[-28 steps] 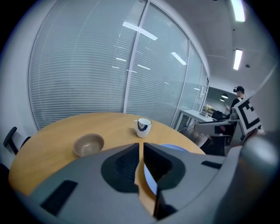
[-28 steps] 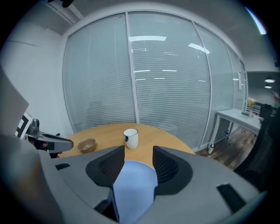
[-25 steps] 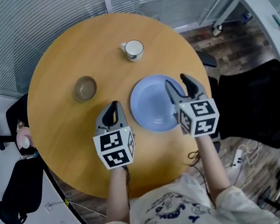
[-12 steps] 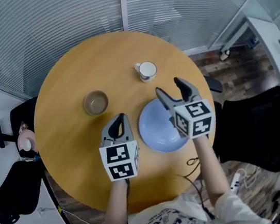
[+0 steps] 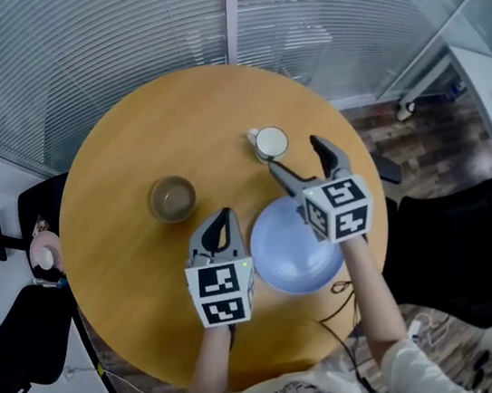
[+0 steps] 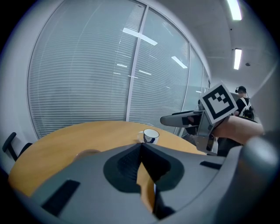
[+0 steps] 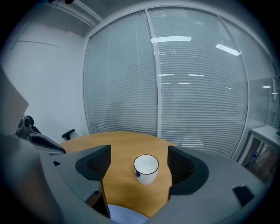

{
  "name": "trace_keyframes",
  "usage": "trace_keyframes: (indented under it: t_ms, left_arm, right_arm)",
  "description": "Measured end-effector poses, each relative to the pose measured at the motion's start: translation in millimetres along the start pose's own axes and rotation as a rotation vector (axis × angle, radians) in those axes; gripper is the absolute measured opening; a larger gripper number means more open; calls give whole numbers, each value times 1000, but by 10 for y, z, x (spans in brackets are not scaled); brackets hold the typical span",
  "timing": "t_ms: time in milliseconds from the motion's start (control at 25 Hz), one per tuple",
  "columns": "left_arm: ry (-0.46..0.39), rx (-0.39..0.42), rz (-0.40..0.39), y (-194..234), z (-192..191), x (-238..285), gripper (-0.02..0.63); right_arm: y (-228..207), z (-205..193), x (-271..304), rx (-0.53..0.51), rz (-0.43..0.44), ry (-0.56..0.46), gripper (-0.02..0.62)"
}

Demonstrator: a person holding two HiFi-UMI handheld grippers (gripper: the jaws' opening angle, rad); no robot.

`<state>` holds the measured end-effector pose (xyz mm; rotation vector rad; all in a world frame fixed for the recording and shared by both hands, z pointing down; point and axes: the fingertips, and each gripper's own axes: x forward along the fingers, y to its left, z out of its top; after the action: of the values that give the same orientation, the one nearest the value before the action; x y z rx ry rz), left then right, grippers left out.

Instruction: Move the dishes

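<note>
Dishes are sitting on a round wooden table point(image 5: 113, 165): a white cup point(image 5: 271, 142) toward the far side, a brown bowl point(image 5: 173, 199) nearer and to its left, and a blue plate point(image 5: 282, 254) close to the person's edge. The right gripper point(image 5: 295, 156) is hovering over the plate's far rim and pointing at the cup. Its jaws are standing wide apart, having just been opening, and the right gripper view is showing the cup framed between them, just ahead of the tips, with neither pad touching it. The left gripper point(image 5: 223, 217) is hanging just left of the plate, between plate and bowl, its jaws meeting at the tips and holding nothing. Window blinds point(image 5: 112, 37) are running behind the table.
</note>
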<state>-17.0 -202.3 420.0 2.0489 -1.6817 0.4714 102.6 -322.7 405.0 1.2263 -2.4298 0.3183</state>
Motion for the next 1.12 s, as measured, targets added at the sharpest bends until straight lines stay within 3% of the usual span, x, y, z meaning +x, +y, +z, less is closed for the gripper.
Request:
trace_keyframes:
  t_ms: [520,760,1120]
  left_arm:
    - [57,-24,20,92,-166,523,3]
    - [94,-34,16,136,-319,633,3]
    - [125,-25,1,141,-481,781,3]
  right_arm:
    - [-154,-491,772,-25,61,118,402]
    - [-196,-630,999,15,58,128,407]
    - [-218,-758,1177,-21,77,145,405]
